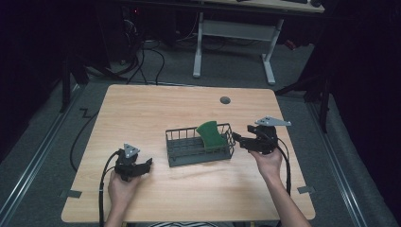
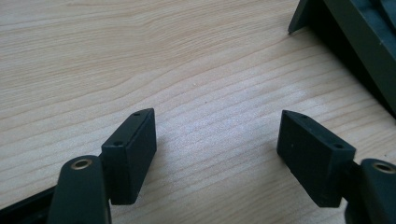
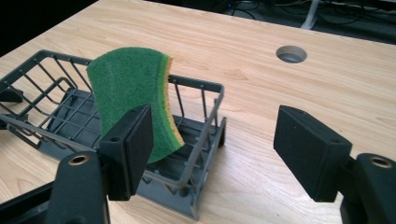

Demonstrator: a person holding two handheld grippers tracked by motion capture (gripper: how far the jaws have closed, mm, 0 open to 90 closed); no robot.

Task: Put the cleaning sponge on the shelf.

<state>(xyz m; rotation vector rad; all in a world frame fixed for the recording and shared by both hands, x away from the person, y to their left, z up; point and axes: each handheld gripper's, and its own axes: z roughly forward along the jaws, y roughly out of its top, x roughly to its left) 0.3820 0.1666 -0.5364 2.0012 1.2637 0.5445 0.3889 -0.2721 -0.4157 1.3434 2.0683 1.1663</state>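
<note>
The green sponge point(image 1: 211, 134) with its yellow backing stands on edge, leaning, in the right end of the dark wire basket point(image 1: 176, 146), its top above the rim. In the right gripper view its green face point(image 3: 126, 88) bows toward the camera, and the basket's end wall point(image 3: 205, 135) is just beyond it.

The right tongs point(image 1: 236, 138) hover just beside that end of the basket, released: in the right gripper view the jaws stand wide apart with nothing between them, one jaw overlapping the sponge only in the line of sight. The left tongs point(image 1: 147, 163) rest low over the worktop point(image 1: 142, 109) to the left of the basket, also released, with bare wood between the jaws point(image 2: 215, 149) and a corner of the basket point(image 2: 355, 42) at the upper right.

By my judgement the sponge is already set down in the basket and the right hand is free of it, so the placing step looks done or nearly so. If the sponge is to lie flat, the next move calls for a gentle nudge on its upper edge without shifting the light basket.

Count: 1 sponge, 1 basket, 2 tongs, 1 round cable hole point(image 1: 225, 100) in the worktop.
</note>
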